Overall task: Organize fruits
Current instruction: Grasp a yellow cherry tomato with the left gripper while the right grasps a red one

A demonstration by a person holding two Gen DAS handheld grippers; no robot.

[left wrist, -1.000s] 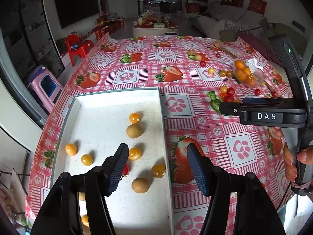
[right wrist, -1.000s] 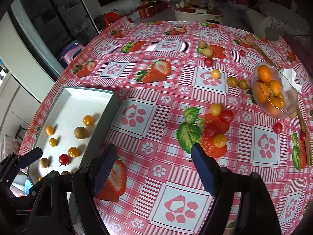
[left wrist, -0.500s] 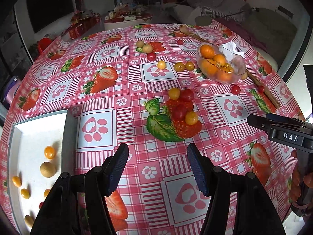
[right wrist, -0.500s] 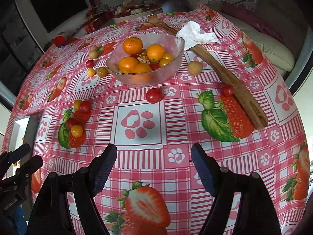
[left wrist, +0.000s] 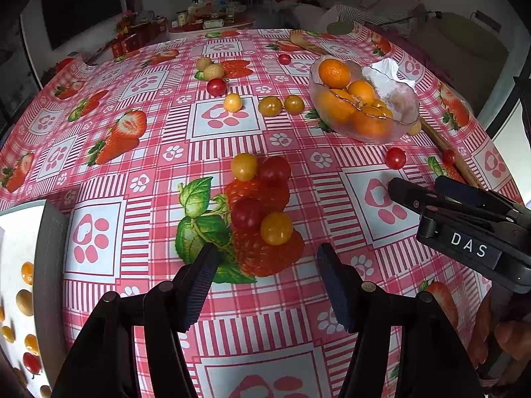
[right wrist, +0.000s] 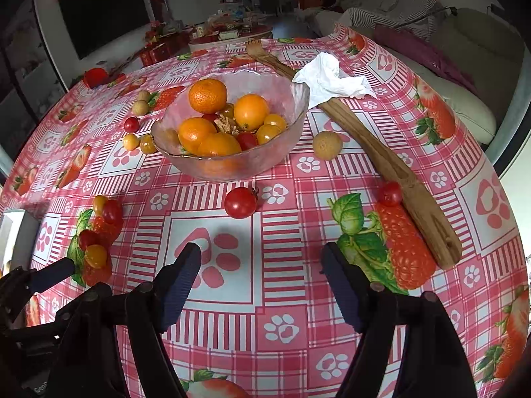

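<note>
Left wrist view: left hand-held gripper (left wrist: 265, 282) spread, empty; yellow tomato (left wrist: 276, 228) just ahead, between its fingers' line.
Right hand-held gripper (right wrist: 260, 277): spread, empty; red tomato (right wrist: 240, 202) ahead, slightly left.
Tray (left wrist: 49, 265): near left.

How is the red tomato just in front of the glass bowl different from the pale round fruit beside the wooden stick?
The red tomato is glossy, bright red and keeps a small green stem; the pale round fruit is dull, tan and rough-looking. The tomato looks somewhat larger, though it is nearer the camera. Both lie loose on the tablecloth outside the glass bowl.
</note>
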